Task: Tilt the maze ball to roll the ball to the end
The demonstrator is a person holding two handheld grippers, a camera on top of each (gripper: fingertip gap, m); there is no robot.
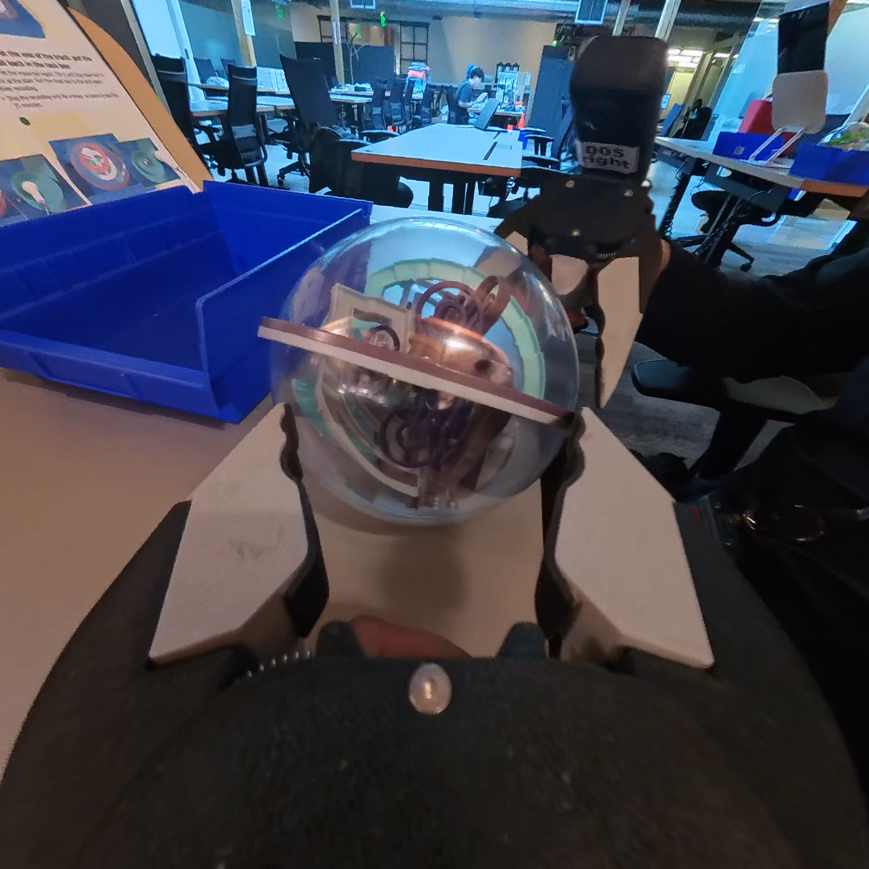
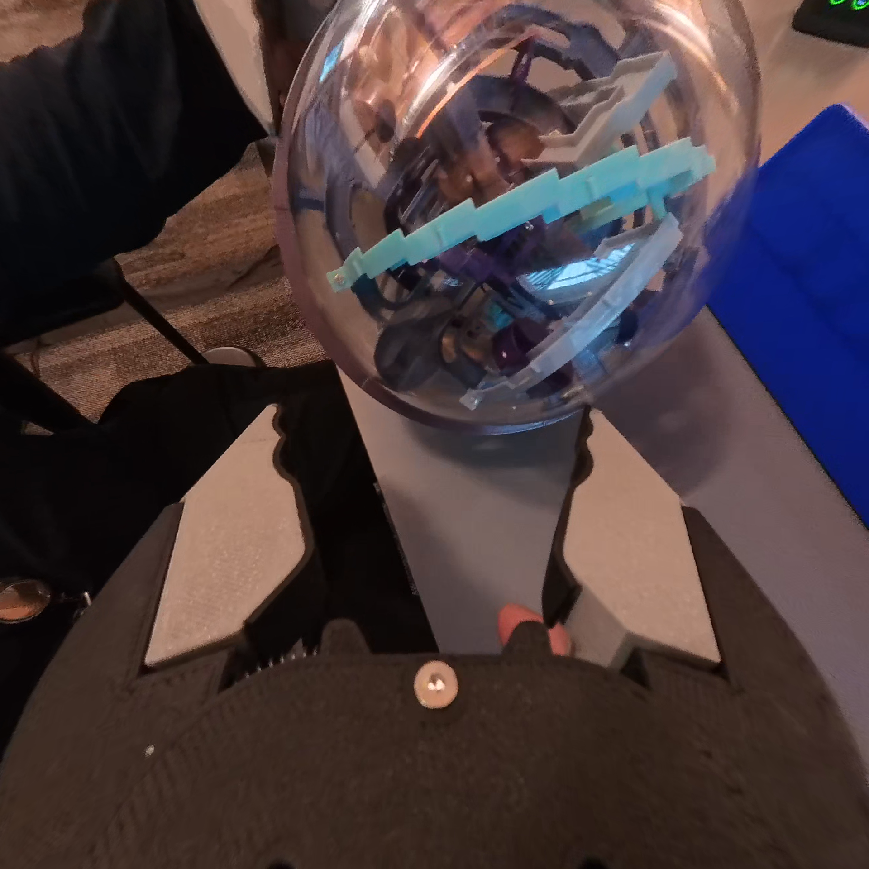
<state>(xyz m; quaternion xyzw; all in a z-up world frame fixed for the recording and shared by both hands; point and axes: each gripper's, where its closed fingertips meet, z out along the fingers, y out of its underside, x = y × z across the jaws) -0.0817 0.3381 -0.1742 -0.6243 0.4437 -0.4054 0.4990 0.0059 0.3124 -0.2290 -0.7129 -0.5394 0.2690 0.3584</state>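
The maze ball is a clear sphere with purple, teal and white tracks inside and a tilted ring around its middle. My left gripper is closed on its two sides and holds it low over the tan table. My right gripper hangs behind the ball at the right, pointing down, with its jaws apart. In the right wrist view the maze ball fills the top, just beyond my open right gripper. I cannot make out the small ball inside.
An open blue bin stands left of the ball, and its wall also shows in the right wrist view. An instruction sheet leans behind it. A dark sleeve is at the right. Desks and chairs fill the room behind.
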